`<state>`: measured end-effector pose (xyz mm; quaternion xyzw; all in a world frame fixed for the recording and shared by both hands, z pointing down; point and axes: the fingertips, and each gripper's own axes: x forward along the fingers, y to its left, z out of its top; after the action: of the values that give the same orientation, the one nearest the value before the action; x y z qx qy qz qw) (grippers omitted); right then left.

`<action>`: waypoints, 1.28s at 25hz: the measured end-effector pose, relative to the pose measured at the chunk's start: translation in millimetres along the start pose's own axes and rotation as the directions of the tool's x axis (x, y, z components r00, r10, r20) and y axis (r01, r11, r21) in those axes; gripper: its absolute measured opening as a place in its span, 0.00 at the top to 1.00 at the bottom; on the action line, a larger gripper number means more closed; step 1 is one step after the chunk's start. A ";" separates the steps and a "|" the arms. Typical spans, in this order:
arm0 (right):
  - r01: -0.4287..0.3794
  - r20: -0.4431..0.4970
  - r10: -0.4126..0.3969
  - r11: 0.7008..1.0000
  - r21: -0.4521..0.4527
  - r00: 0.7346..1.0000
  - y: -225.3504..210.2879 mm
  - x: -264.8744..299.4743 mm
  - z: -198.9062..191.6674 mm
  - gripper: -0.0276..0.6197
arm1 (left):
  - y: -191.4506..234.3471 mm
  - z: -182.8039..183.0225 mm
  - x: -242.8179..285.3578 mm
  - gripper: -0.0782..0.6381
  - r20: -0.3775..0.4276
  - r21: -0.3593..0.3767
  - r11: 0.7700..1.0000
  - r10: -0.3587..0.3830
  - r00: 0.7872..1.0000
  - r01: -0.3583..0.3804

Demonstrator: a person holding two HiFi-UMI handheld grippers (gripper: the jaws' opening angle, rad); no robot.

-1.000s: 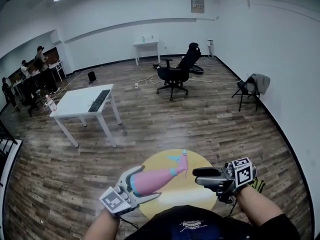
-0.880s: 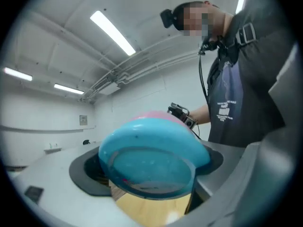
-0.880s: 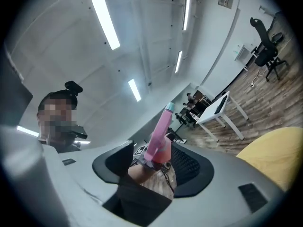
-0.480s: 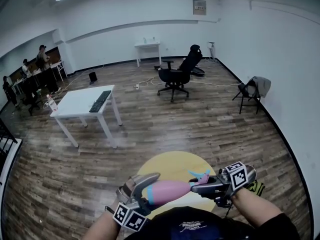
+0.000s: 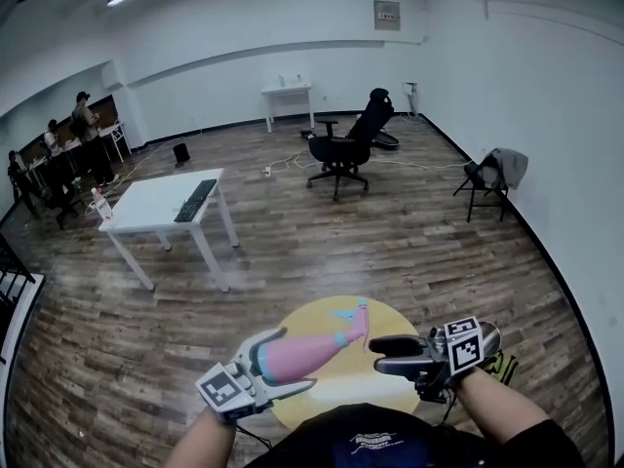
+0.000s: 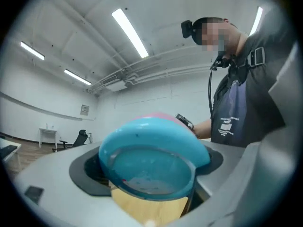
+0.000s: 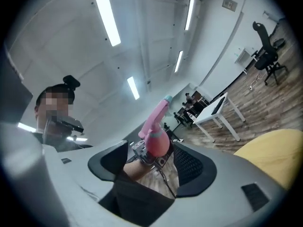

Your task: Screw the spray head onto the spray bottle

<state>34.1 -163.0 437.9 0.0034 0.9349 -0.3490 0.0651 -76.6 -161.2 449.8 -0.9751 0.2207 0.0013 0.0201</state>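
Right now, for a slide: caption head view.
Left gripper holds pink spray bottle above yellow table; right gripper just opened, empty.

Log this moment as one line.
left gripper: shut on spray bottle | spray head: on bottle | right gripper: jaws just opened, nothing between, clear of spray head

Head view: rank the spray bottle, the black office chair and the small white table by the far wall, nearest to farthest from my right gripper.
1. The spray bottle, just left of the right gripper.
2. The black office chair, mid-room ahead.
3. The small white table, against the far wall.
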 end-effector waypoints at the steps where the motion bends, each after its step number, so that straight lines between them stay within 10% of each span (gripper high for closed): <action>1: -0.001 0.005 0.001 1.000 0.018 1.000 -0.7 -0.2 0.1 0.48 | -4.9 -1.4 1.1 0.19 -0.016 0.037 0.999 -0.010 1.000 0.010; 4: 0.002 -0.035 -0.001 1.000 0.024 0.999 -1.0 9.4 -6.9 0.48 | -34.7 -10.7 16.8 0.19 -0.117 0.215 0.973 -0.066 0.991 0.090; 6: -0.008 -0.056 0.009 1.000 0.027 0.998 -0.1 15.6 -12.3 0.72 | -46.5 -16.1 25.0 0.19 -0.168 0.320 0.940 -0.065 0.984 0.117; 8: -0.038 -0.035 0.042 0.995 0.092 0.999 -0.3 15.7 -13.2 0.72 | -47.5 -17.0 23.5 0.19 -0.211 0.458 0.884 0.009 0.978 0.090; 12: -0.050 0.000 0.051 0.985 0.168 0.999 -7.8 8.1 -18.8 0.83 | -55.4 -27.5 21.6 0.18 -0.283 0.789 0.600 0.168 0.944 0.130; 14: -0.027 -0.005 0.028 0.993 0.115 1.000 -9.8 8.3 -19.0 0.84 | -52.3 -31.5 21.3 0.18 -0.300 0.756 0.641 0.157 0.941 0.134; 18: -0.026 -0.019 0.025 0.999 -0.023 1.000 5.8 8.4 -0.6 0.77 | -40.8 -13.8 18.6 0.19 -0.159 0.447 0.891 -0.012 0.987 0.083; 21: -0.044 -0.020 0.044 0.999 -0.011 0.999 13.9 -3.4 2.3 0.54 | -17.1 4.4 4.8 0.19 0.008 0.186 0.982 0.029 1.000 -0.030; 30: -0.016 -0.132 0.009 0.998 -0.053 0.991 10.1 15.3 -22.7 0.71 | -47.9 -24.7 19.2 0.19 -0.232 0.430 0.899 0.022 0.972 0.082; 32: -0.042 -0.125 0.042 0.999 0.002 0.991 11.5 11.5 -25.5 0.72 | -51.1 -23.9 19.2 0.19 -0.241 0.550 0.832 0.080 0.967 0.068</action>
<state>20.3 -138.0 448.1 0.0450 0.9369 -0.3463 0.0136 -37.4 -124.4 475.4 -0.9187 0.2153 -0.1873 0.2730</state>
